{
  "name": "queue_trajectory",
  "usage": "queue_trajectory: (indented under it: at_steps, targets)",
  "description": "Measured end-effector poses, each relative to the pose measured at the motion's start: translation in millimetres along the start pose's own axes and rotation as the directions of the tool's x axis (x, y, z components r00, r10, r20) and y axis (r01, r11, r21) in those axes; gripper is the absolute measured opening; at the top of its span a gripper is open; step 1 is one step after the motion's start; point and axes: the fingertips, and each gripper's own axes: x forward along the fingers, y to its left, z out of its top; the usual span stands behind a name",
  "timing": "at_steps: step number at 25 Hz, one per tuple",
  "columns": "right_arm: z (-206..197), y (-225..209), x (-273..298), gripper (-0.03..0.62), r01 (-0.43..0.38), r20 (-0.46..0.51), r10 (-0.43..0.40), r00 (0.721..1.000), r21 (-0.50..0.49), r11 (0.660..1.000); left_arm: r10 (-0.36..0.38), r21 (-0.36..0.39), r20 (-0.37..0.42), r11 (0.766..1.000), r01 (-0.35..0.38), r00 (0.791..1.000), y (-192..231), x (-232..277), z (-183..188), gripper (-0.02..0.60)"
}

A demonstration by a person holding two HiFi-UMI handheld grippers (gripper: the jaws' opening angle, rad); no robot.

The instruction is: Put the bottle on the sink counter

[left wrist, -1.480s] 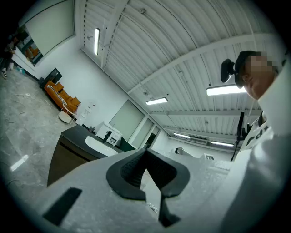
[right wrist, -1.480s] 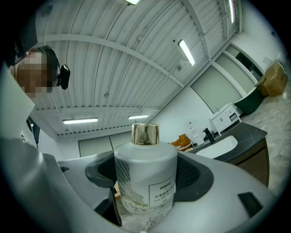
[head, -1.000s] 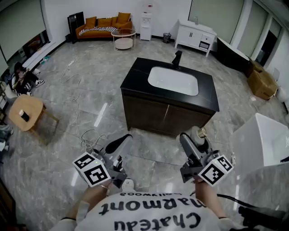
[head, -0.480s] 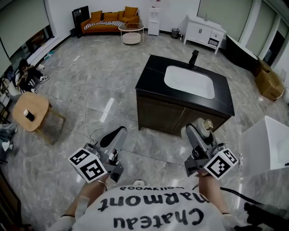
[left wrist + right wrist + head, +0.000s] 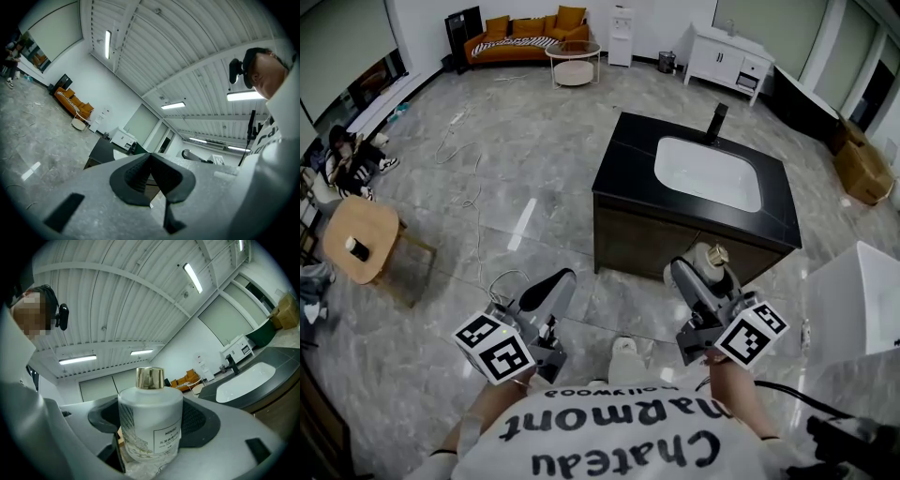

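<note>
There is one bottle (image 5: pixel 150 423) – round, cloudy white glass with a shiny gold cap (image 5: pixel 150 378). Its small label (image 5: pixel 166 436) has a word that looks like "MINISO"; the lines under it are too tiny to read. A thin-line leafy drawing runs down its side. The right gripper (image 5: pixel 698 281) has the bottle pinched between its two dark jaws, which press on its sides. The bottle is up in the air over the grey floor (image 5: pixel 487 187), near the front of the sink counter (image 5: pixel 628 173) and not on it.

The left gripper (image 5: pixel 546 292) is squeezed closed – its tips touch and nothing is in it. There are two grippers, each with one marker cube.

The counter has one black top, one white sink (image 5: pixel 708 173) and one black tap (image 5: pixel 717 120).

The person's white shirt (image 5: pixel 609 441) says "Chateau Marmont"
</note>
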Motion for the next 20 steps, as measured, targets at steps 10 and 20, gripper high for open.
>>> queue_trajectory:
  at_steps: [10,20]
  targets:
    - [32,-60,76,0.342,-0.043,0.008,0.043,0.999,0.009,0.999,-0.010,0.019,0.066,1.000,0.009,0.998,46,72,45,0.014]
    - [95,-131,165,0.342,-0.134,-0.003,0.134,0.991,-0.042,0.990,0.002,0.057,0.124,0.998,-0.009,0.992,82,172,94,0.014]
